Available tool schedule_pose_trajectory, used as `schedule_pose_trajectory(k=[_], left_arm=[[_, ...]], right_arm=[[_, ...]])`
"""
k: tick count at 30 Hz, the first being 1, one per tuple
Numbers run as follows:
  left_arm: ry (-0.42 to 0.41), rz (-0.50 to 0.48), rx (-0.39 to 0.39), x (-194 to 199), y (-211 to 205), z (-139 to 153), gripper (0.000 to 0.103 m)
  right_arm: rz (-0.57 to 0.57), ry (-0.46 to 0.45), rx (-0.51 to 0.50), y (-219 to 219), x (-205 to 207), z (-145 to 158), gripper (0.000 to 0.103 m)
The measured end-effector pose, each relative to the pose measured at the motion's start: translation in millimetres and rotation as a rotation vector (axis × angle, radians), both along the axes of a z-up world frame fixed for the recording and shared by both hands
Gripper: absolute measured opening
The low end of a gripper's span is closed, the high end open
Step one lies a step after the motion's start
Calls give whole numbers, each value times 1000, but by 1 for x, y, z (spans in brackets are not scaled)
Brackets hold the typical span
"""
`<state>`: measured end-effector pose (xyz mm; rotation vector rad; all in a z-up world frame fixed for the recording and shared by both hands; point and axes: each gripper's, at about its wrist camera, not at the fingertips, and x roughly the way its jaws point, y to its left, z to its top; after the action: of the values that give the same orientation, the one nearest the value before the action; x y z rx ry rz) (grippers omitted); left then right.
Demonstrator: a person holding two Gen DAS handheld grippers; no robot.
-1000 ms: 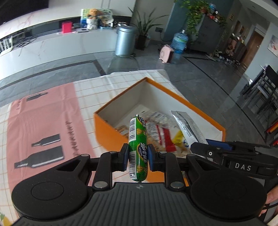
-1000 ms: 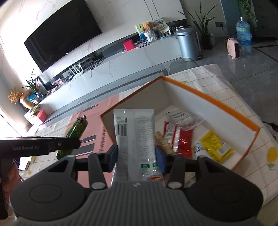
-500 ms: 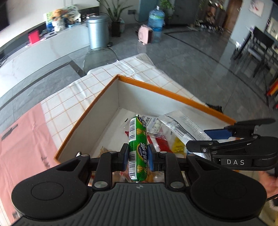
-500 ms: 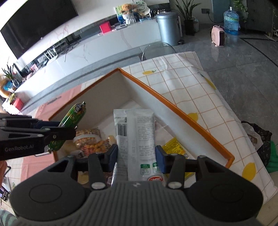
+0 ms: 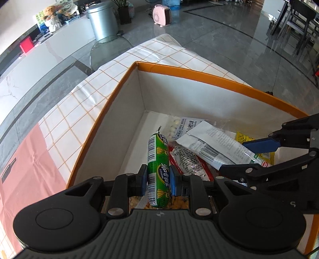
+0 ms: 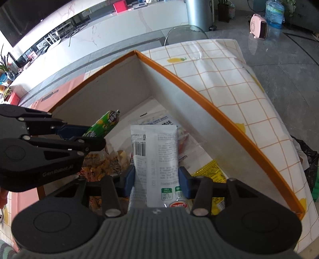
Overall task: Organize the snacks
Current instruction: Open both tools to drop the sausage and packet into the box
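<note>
My left gripper [image 5: 158, 180] is shut on a green sausage stick [image 5: 158, 159] and holds it inside the orange box [image 5: 199, 72], near its left wall. My right gripper [image 6: 156, 179] is shut on a white snack packet [image 6: 155, 155] and holds it over the box's middle. The sausage [image 6: 103, 125] and left gripper [image 6: 79, 139] show at the left of the right wrist view; the packet [image 5: 215, 147] and right gripper [image 5: 249, 157] show at the right of the left wrist view. Several snack packs lie on the box floor, among them a yellow one [image 6: 209, 173] and a red one [image 5: 187, 161].
The box stands on a checked tablecloth [image 6: 229, 75] with a pink mat [image 5: 26, 159] to its left. The table's far edge drops to a grey floor with a metal bin [image 5: 102, 20] and a pink heater [image 5: 161, 15]. A dark bag [image 6: 307, 159] lies beyond the right edge.
Both grippers have moved forward and down into the box, each still shut on its snack. The box's far corner now looms closer in both views.
</note>
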<state>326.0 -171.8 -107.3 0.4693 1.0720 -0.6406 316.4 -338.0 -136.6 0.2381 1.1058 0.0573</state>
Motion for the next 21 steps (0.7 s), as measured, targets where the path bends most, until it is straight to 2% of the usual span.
schedule_pose_trajectory(k=[3,8,12,21], left_arm=[[-6,-26,12,2,-6,-4,25],[1,-69,78,5,-14,-15,25],[11,-69,112,8,-14,-22,25],[12,-61,103,11,-12,-19,30]], right_arm=[[3,15,-5,-1,5,-1,45],[13,38,-3,-2,10,-1,46],[29,48,-11,-1,14,-3,47],[52,62,-30,2,18,-2,50]])
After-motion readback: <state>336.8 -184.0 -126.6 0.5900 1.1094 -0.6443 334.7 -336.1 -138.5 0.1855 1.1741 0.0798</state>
